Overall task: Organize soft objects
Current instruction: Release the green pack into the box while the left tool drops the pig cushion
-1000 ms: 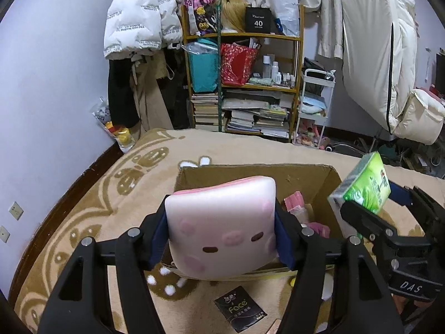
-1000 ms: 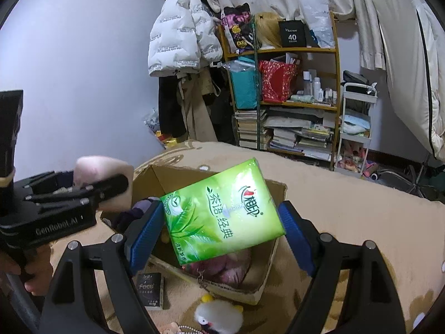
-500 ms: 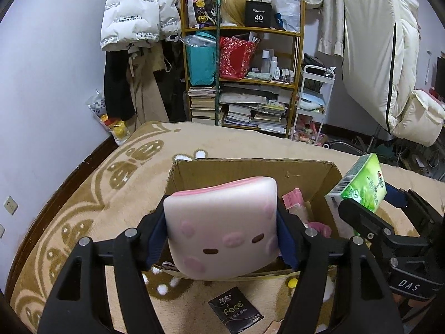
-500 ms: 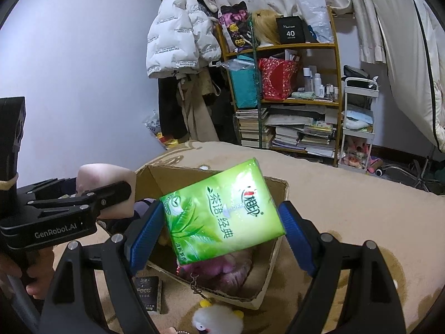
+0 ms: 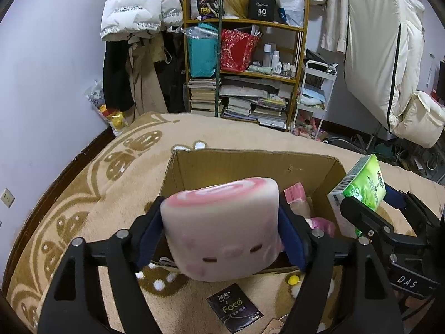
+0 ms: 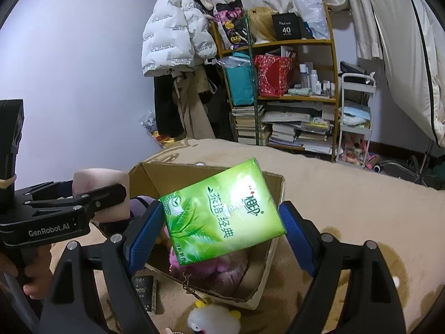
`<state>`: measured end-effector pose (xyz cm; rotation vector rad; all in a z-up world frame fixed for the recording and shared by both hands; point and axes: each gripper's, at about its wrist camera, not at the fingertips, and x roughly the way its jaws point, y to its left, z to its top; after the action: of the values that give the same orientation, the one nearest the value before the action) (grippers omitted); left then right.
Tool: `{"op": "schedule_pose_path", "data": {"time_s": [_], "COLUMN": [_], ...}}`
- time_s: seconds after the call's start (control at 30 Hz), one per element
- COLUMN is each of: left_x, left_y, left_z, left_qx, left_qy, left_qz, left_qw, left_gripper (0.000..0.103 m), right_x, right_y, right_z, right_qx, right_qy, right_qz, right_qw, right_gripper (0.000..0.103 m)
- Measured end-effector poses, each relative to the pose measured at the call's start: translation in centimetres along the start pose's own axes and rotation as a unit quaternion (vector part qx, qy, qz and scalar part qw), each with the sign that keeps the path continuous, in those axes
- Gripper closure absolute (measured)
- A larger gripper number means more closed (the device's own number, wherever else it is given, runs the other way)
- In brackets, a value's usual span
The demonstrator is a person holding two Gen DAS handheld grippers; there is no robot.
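Now both loads hang over the cardboard box (image 5: 250,164). The left gripper (image 5: 222,231) clamps the pink plush roll (image 5: 222,222) above the near wall; the right gripper (image 6: 219,220) pinches the green tissue pack (image 6: 222,211), seemingly further inside, its long axis spanning the fingers.

The left gripper (image 5: 222,233) is held level, its blue-padded fingers (image 5: 150,236) pressed against both sides of a pink plush cushion (image 5: 222,222). The right gripper (image 6: 219,222) is held beside it, to its right, its fingers (image 6: 144,228) clamped on a tilted green tissue pack (image 6: 222,211). The left handle is gripped from below by a bare hand (image 6: 36,272).
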<state>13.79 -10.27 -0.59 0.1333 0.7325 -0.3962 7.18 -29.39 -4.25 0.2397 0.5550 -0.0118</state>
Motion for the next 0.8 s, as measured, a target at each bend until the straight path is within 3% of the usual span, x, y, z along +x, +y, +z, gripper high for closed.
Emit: {"op": "schedule_pose_path", "data": {"time_s": [0.1, 0.47, 0.6, 0.8], "left_x": [-0.1, 0.7, 0.5, 0.1], "left_y": [0.2, -0.2, -0.4, -0.3], "left_z": [-0.1, -0.7, -0.6, -0.3], "left_qx": [-0.002, 0.007, 0.003, -0.014], "left_qy": [-0.005, 0.016, 0.015, 0.009], "left_qz": [0.001, -0.016, -0.025, -0.037], "left_qw": [1.0, 0.9997, 0.9996, 0.9992], "left_gripper": [0.017, 0.015, 0.015, 0.015], "right_x": [0.4, 0.9, 0.5, -0.3], "right_y": [-0.2, -0.2, -0.3, -0.5], "right_z": [-0.1, -0.2, -0.1, 0.0], "right_qx": [0.007, 0.008, 0.015, 0.014], "right_qy": [0.006, 0.008, 0.002, -0.002], "right_qz": [0.004, 0.009, 0.007, 0.002], "right_qw": [1.0, 1.0, 1.0, 1.0], "right_gripper": [0.014, 0.014, 0.003, 0.003]}}
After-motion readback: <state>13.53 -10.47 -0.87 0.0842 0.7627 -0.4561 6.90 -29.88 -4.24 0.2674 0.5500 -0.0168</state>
